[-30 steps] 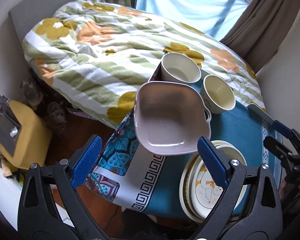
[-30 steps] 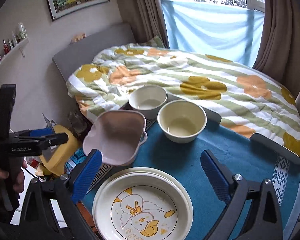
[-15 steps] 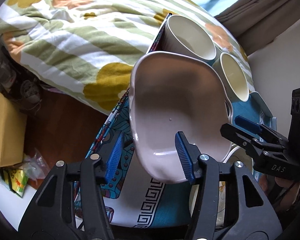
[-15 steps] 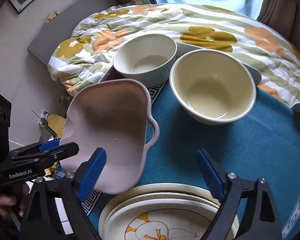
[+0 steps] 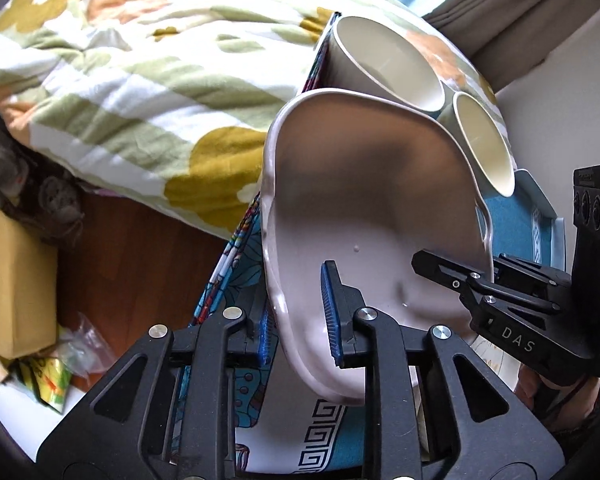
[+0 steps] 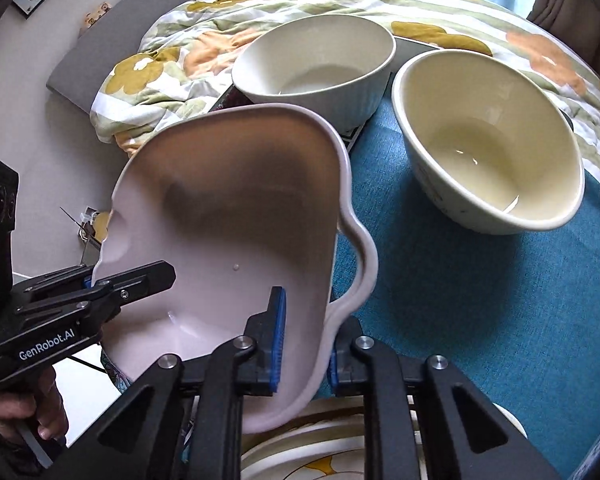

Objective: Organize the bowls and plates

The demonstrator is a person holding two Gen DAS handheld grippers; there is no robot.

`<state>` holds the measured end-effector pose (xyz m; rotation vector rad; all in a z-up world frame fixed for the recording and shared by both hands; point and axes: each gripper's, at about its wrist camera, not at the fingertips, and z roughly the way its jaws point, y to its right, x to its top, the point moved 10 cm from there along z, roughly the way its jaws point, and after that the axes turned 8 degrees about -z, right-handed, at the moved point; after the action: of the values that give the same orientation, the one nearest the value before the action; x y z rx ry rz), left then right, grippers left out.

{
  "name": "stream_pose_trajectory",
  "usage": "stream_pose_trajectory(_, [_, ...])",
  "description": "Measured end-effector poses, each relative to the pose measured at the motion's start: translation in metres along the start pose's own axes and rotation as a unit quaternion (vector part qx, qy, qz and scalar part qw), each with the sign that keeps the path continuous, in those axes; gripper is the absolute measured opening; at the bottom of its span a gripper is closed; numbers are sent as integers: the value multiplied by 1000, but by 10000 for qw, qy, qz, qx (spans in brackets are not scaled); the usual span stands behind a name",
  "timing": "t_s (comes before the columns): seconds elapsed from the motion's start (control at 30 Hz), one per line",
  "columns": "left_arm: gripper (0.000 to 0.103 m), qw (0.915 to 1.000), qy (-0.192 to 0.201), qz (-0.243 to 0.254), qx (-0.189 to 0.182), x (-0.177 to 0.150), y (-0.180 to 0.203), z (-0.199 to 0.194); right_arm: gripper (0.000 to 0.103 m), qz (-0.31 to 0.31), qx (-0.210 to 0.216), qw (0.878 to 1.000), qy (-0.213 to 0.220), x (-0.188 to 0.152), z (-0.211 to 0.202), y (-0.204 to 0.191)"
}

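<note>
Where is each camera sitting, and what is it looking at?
Left wrist: rides the left gripper, faces the pink dish whose rim it clamps; the right gripper shows.
Right wrist: rides the right gripper, faces the same dish; the left gripper and the person's hand show.
Shared: dish, white bowl, cream bowl.

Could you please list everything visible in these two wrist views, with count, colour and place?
Pink square handled dish: one, pale pink, tilted, gripped on both sides.
Round ceramic bowls: two, white ribbed and cream, side by side behind the dish.
Duck-print plates: a stack, cream, under the dish's near edge.
Teal tablecloth: one, under the crockery.
Floral quilt: one, green, mustard and orange, behind the table.
Left gripper: shut on the dish rim.
Right gripper: shut on the dish rim.
</note>
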<state>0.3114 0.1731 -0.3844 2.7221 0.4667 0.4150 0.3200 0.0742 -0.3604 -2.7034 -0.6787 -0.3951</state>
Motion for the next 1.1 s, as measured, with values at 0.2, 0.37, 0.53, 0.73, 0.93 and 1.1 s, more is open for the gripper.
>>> stream_pose_trajectory(0.2, [19, 9990, 338, 265, 110, 3, 20, -27, 16, -90, -46, 9993, 355, -4, -24, 1])
stream_pose_trajectory(0.37, [19, 9966, 680, 461, 71, -6, 57, -59, 16, -152, -85, 9965, 814, -12, -69, 9])
stream_pose_trajectory(0.53, [19, 9926, 917, 795, 38, -32, 117, -82, 16, -172, -247, 9925, 1182, -31, -124, 28])
stream_pose_trajectory(0.73, [19, 9879, 875, 1267, -197, -81, 206, -78, 16, 184, -538, 9880, 1435, -83, -189, 83])
stream_pose_trajectory(0.93, [19, 9826, 562, 1698, -495, -146, 289, -47, 16, 649, -934, 9835, 1405, -155, -231, 146])
stream_pose_trajectory(1.1, [19, 9781, 238, 1969, -635, -195, 338, -10, 16, 1034, -1165, 9803, 1217, -215, -243, 194])
